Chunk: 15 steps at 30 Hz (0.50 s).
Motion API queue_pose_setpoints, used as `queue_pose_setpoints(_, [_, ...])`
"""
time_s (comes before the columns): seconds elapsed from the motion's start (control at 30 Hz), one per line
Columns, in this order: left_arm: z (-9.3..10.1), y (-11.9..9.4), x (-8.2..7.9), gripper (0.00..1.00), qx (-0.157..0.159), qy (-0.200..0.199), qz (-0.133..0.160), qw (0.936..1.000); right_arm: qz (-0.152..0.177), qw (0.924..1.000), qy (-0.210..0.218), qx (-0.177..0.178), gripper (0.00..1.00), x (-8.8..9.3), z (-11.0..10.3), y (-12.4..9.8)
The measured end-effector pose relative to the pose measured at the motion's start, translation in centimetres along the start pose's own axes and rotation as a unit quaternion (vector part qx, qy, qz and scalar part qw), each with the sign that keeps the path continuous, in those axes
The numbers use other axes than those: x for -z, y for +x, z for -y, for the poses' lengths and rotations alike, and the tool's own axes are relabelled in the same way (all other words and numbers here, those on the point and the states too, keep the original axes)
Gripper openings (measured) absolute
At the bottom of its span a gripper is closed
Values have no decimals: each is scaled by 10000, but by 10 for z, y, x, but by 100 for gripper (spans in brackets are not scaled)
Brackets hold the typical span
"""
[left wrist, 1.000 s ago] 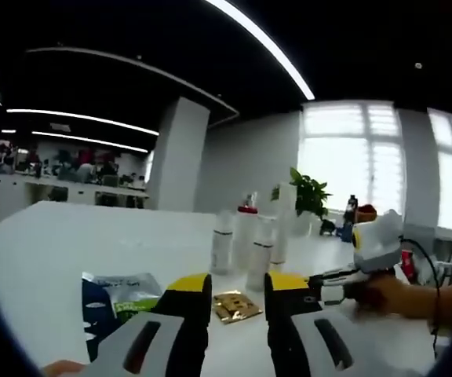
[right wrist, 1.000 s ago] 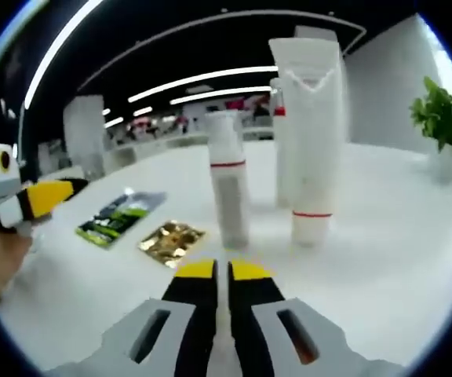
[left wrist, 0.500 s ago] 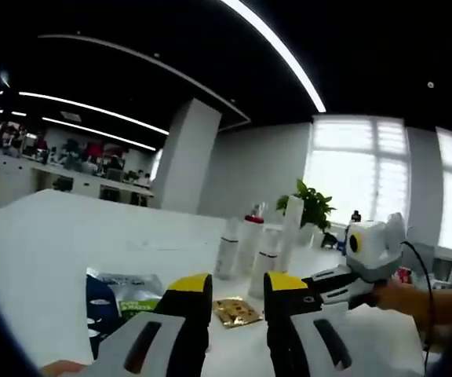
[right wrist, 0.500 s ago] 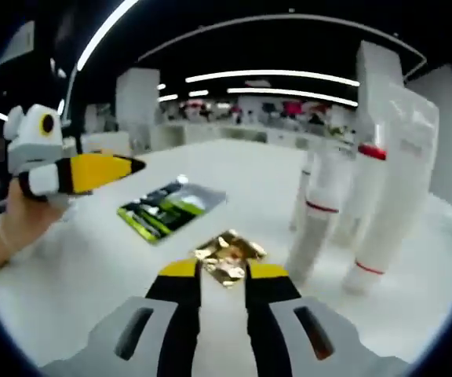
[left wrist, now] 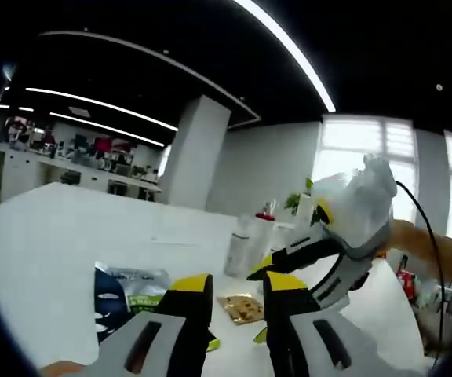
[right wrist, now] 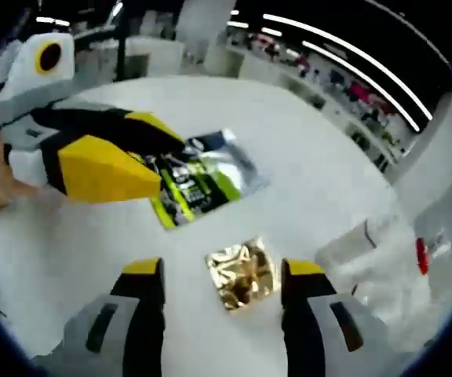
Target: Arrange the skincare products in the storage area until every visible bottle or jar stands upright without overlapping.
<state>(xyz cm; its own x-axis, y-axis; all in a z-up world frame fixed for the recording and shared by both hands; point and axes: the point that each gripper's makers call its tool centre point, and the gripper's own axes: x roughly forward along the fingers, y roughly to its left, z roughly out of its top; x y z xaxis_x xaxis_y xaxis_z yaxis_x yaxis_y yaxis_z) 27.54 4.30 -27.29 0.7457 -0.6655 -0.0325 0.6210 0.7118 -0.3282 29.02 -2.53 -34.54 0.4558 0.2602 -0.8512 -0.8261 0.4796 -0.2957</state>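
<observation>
Hovering over the gold foil sachet, the right claw has its jaws spread wide w/ the sachet lying flat on the white surface directly between and just ahead of the yellow tips, so a straight descent looks like the next call. The sachet is a small crinkled square, shiny & thin, prob. hard to pinch off a smooth top; its diagonal runs roughly along the claw's forward axis. Just beyond it lies a green/black sheet-mask packet, flat, glossy, rectangular, long axis angled across the right gripper view. The left claw comes in from the left of that view, its yellow tip hanging over the packet's near end; jaws appear only slightly apart. In the left gripper view the left claw shows a narrow gap, holding nothing, w/ the mask packet & foil sachet on the surface just ahead, and the right claw crossing in from the right above the sachet. The right claw is plainly nearer the sachet. The skincare bottles, white, smooth, cylindrical, one w/ a red cap band, stand clustered to the right of the sachet, apart from it; in the left gripper view the bottles stand upright behind the flat packs, partly hidden by the right claw.
</observation>
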Motion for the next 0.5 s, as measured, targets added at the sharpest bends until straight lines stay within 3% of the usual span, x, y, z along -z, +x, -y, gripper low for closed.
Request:
queue_pose_setpoints(0.07, [1,0,-1,26,19,-28,16,10000,-369,9990,-255,1,51,5,5,2])
queue_pose_setpoints(0.13, [2,0,-1,26,26,-30,18,10000,-404,9973,-578,-206,50,4,2,4])
queue_pose_setpoints(0.17, [2,0,-1,26,28,-25,19,10000,-574,9956,-655,-332,50,7,-2,5])
queue_pose_setpoints(0.3, [3,1,-3,26,58,-38,45,10000,-643,9912,-997,-580,52,-2,-5,8])
queue_pose_setpoints(0.5, [2,2,-3,26,53,-15,49,10000,-790,9862,-1035,-1021,61,-2,4,16])
